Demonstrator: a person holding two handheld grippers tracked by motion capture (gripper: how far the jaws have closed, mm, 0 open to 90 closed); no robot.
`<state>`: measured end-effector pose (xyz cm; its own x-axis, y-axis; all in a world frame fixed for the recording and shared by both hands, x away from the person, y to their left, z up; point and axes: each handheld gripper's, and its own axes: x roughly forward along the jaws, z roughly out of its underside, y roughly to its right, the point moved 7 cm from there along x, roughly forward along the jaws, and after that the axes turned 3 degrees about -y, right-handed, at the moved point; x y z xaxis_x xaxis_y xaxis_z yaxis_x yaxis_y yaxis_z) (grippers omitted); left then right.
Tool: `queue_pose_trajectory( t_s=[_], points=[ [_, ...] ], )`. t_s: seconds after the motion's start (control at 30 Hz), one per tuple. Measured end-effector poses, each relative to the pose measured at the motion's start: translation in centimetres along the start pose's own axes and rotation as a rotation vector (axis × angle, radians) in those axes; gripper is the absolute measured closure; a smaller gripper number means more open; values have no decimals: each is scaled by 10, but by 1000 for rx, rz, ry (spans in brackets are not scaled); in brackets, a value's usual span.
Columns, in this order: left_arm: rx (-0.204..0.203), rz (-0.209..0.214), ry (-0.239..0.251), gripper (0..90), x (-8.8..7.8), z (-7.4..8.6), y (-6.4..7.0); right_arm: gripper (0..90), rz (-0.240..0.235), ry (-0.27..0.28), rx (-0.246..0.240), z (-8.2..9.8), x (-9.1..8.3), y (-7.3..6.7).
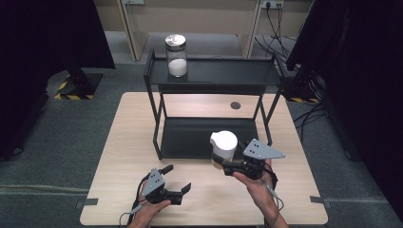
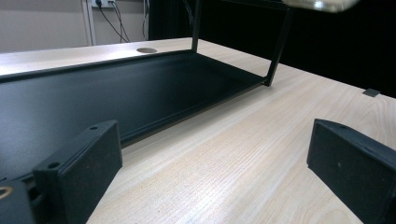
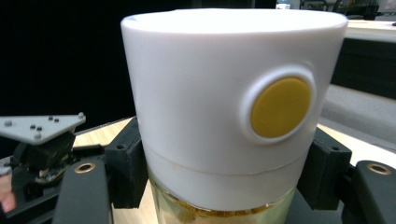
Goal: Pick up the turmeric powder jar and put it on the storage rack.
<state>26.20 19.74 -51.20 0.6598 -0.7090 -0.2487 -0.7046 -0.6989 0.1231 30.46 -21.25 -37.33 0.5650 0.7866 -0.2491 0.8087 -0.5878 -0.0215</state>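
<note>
The high view looked down over the table; each gripper view sat close behind its jaws, sharing the rack.

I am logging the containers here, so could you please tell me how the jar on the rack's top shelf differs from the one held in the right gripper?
The shelf jar has a shiny metal lid; the held jar has a tall white cap with a yellow button. The shelf jar holds white powder; the held jar shows yellowish contents. The shelf jar stands free on the rack; the held jar is clamped in the right gripper. Both are upright with clear bodies.
</note>
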Motion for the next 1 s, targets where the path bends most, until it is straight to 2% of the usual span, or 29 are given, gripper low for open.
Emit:
queue_pose_trajectory(
  t_s=[0.33,0.53,1.0],
  points=[
    [-3,1,-3,26,0,0,0,307,-7,-2,-8,-39,0,8],
    [-3,1,-3,27,0,0,-1,308,-31,11,6,-64,0,13],
    [-7,0,-5,27,0,0,-1,308,-42,21,-8,-120,8,18]
  ],
)
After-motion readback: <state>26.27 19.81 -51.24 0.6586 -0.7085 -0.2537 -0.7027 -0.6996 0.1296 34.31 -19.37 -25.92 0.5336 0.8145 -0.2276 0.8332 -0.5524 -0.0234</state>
